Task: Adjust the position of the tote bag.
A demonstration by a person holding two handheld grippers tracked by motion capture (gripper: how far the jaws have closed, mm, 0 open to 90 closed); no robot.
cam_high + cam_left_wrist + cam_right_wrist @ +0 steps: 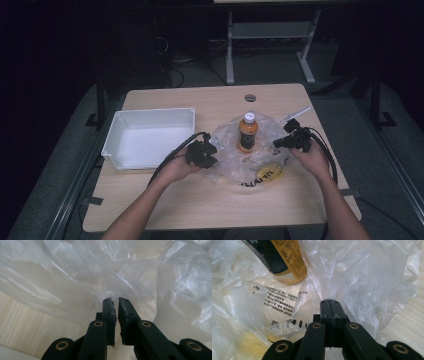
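Observation:
A clear plastic bag point(231, 162) lies crumpled at the table's middle. An orange bottle point(247, 133) with a white cap stands upright in it. My left gripper point(214, 150) is at the bag's left edge. In the left gripper view its jaws point(115, 300) stand nearly together, a thin slit between the pads, and the bag's film point(100, 270) gathers at their tips. My right gripper point(279, 143) is at the bag's right edge. Its jaws point(329, 301) are pressed together on the film point(362, 277), with the bottle's lower end point(287, 265) just beyond.
An empty white tray point(116, 135) stands to the left of the bag. The wooden table point(200, 200) has bare room along its front. Yellow and black print point(267, 175) shows on the bag's near side, and a small round hole point(250, 97) sits near the far edge.

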